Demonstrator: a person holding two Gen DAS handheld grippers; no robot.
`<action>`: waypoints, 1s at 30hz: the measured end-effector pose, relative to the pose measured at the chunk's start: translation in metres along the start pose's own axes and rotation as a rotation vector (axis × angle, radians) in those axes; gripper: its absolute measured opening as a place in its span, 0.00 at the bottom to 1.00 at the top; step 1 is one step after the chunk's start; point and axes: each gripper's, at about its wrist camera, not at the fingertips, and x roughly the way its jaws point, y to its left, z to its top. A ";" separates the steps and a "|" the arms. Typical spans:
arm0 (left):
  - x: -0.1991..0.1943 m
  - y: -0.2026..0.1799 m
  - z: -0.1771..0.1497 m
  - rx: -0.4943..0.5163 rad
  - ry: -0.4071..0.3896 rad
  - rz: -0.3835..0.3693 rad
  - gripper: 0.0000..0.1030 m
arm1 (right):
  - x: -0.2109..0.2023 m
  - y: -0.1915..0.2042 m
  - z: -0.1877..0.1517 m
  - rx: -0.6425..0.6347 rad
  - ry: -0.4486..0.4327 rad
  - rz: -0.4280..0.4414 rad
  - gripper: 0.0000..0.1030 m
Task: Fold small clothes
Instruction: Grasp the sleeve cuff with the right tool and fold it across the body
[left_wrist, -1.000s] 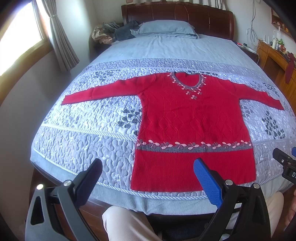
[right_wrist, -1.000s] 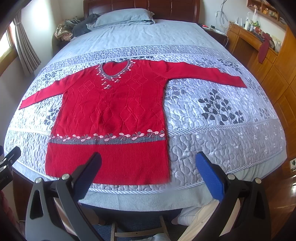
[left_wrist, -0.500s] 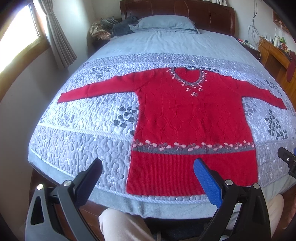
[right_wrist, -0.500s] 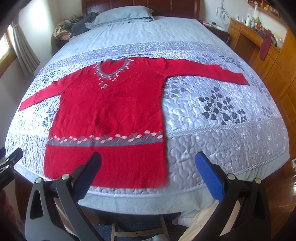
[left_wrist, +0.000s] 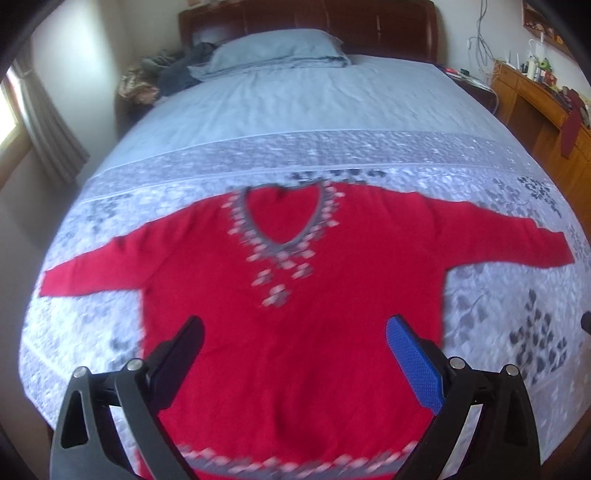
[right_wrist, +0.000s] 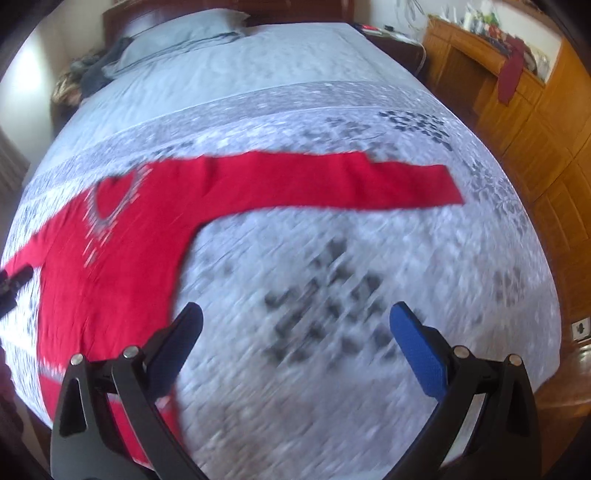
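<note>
A red knit sweater (left_wrist: 295, 350) with a grey patterned V-neck lies flat, sleeves spread, on the quilted bed. My left gripper (left_wrist: 295, 332) is open and empty, above the sweater's chest. My right gripper (right_wrist: 295, 321) is open and empty, over bare quilt to the right of the sweater body (right_wrist: 110, 266), below the right sleeve (right_wrist: 351, 181). The tip of the left gripper shows at the left edge of the right wrist view (right_wrist: 14, 282). Both views are motion-blurred.
The grey floral quilt (left_wrist: 517, 332) covers the bed, with a blue pillow (left_wrist: 277, 48) and a heap of clothes (left_wrist: 162, 74) by the headboard. A wooden dresser (right_wrist: 517, 92) stands to the right. A curtained window (left_wrist: 22, 110) is on the left.
Both grippers have moved forward over the bed, from beyond the foot edge. The left now hangs over the sweater's chest, the right over the quilt beside it. The sweater has not moved.
</note>
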 end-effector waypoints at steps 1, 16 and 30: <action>0.007 -0.010 0.007 0.001 0.007 -0.009 0.96 | 0.011 -0.021 0.016 0.030 0.011 0.000 0.98; 0.126 -0.196 0.089 0.061 0.093 -0.088 0.96 | 0.163 -0.227 0.105 0.253 0.202 0.008 0.68; 0.138 -0.170 0.082 0.061 0.093 -0.040 0.96 | 0.160 -0.233 0.110 0.263 0.139 0.102 0.10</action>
